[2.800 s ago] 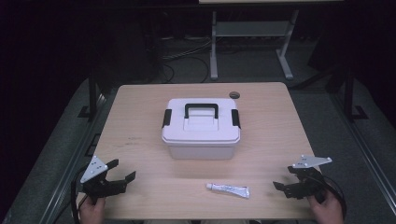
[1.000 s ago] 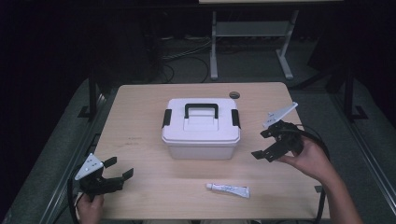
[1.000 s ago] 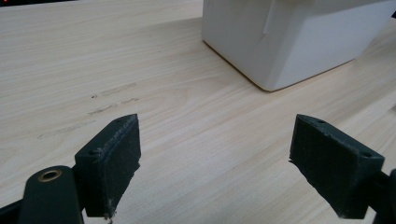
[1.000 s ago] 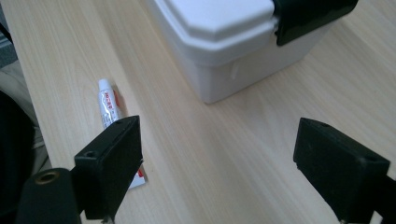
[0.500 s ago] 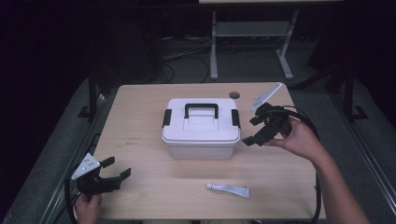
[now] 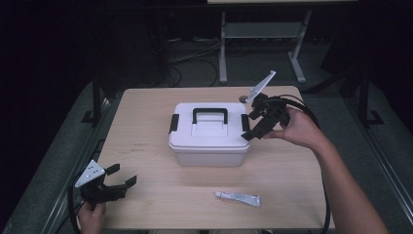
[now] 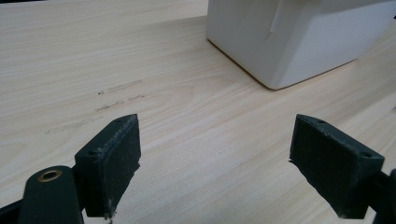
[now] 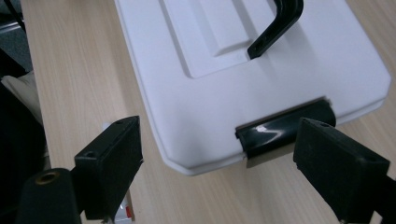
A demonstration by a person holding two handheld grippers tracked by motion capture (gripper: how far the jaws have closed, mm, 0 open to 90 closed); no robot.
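At the middle of the tabletop [image 6: 146, 117] stands the white box [image 6: 208, 134], lid on, its black handle [image 6: 210, 113] lying flat on top and a black latch [image 6: 174, 123] on each short side. Wide bare wood lies all round it: a broad strip to the left edge, a narrower one to the right edge, and an open band toward the near edge, where a small white tube [image 6: 238, 198] lies well apart from the box.

Over the box's right end hangs the right gripper [image 6: 254, 124], raised off the wood and tilted down toward the lid, the hand [image 6: 297, 129] wrapped round it with the forearm reaching in from the lower right. Its jaws stand wide apart, holding nothing; in the right gripper view they frame the lid's edge and the right latch [image 8: 284, 128].

Near the front left corner the left gripper [image 6: 119, 176] sits low, close to the tabletop's left edge, held from below. Its jaws are spread too, empty, pointing across bare wood toward the box's near corner [image 7: 299, 42].
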